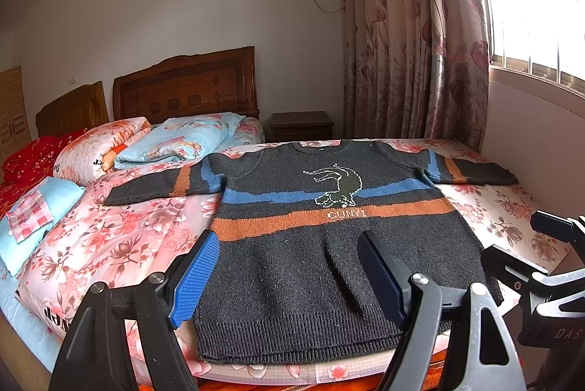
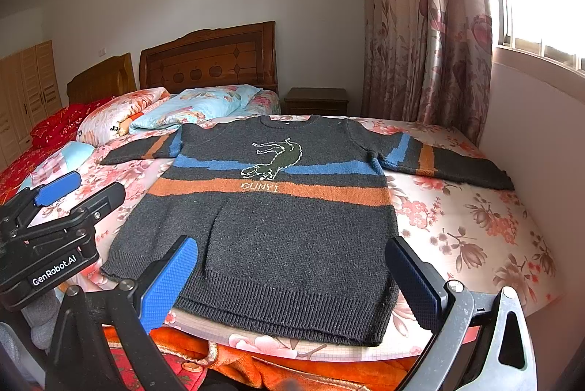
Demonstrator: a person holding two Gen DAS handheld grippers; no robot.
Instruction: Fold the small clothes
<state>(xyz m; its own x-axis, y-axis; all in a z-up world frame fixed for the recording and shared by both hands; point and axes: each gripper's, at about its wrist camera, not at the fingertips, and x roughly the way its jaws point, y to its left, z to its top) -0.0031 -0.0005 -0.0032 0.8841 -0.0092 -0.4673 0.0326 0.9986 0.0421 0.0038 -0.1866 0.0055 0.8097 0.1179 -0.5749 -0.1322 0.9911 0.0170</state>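
Note:
A small dark grey knit sweater (image 1: 292, 266) with blue and orange stripes and a green animal motif lies flat, front up, on the floral bed, both sleeves spread out; it also shows in the right wrist view (image 2: 278, 230). My left gripper (image 1: 289, 277) is open, its blue fingers hovering over the hem's left part, holding nothing. My right gripper (image 2: 292, 281) is open over the hem's right part, empty. The right gripper's body shows at the left wrist view's right edge (image 1: 541, 266). The left gripper shows at left in the right wrist view (image 2: 65, 204).
The floral bedspread (image 1: 120, 245) covers the bed. Folded quilts and pillows (image 1: 172, 142) lie at the back left by the wooden headboard (image 1: 182, 91). A nightstand (image 1: 301, 126), curtain (image 1: 409, 36) and wall with window (image 2: 530, 106) stand to the right. Orange fabric (image 2: 292, 369) hangs below the bed edge.

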